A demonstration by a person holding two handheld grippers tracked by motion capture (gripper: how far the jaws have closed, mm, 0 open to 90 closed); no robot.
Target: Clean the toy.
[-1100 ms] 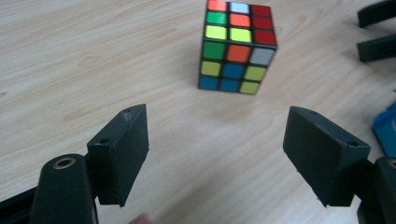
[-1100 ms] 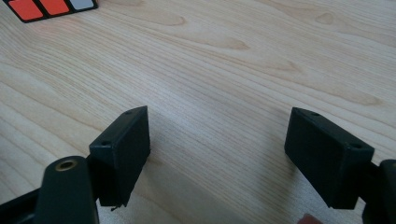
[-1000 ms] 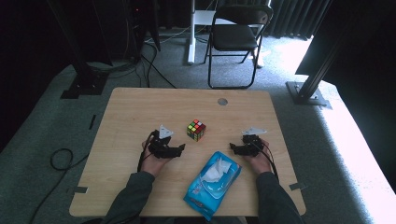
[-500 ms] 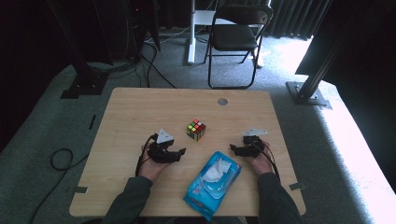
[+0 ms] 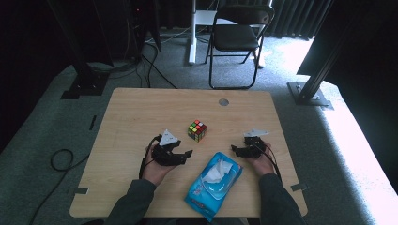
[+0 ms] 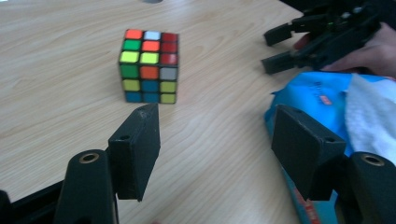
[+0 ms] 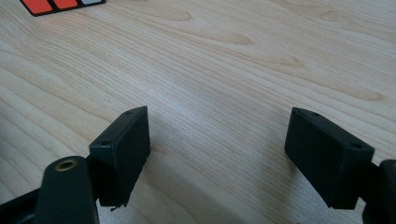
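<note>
A: Where's the Rubik's cube [image 5: 197, 130]?

B: Mid table [image 5: 141, 112], sitting flat, nothing touching it. Between the two grippers, a bit farther from the person than both.

A: Left gripper [image 5: 184, 154]?

B: Jaws spread wide, empty. In the left gripper view [image 6: 215, 149] the cube [image 6: 148, 65] sits ahead of them, nearer the left-hand jaw, w/ bare wood between. Not gripped, no contact.

A: Right gripper [image 5: 236, 150]?

B: Also released, jaws wide apart, holding nothing. Right gripper view [image 7: 217, 149] has plain wood between the jaws; just a corner of the cube [image 7: 60, 5] at the top left edge, orange and white tiles.

A: What else is on the table?

B: Blue wet-wipes pack [image 5: 213, 185], near the person's edge, between the two forearms. White wipe [image 5: 217, 171] sticking up out of its top. In the left gripper view the pack [image 6: 308, 95] lies behind the right-hand jaw; can't tell if they touch.

A: Hands?

B: Left hand [image 5: 157, 169] and right hand [image 5: 260, 163] both low at the table, dark sleeves behind. Right gripper is just beside the pack's far corner.

A: Bkgd?

B: Folding chair [image 5: 237, 37] beyond the table, on grey carpet.
</note>
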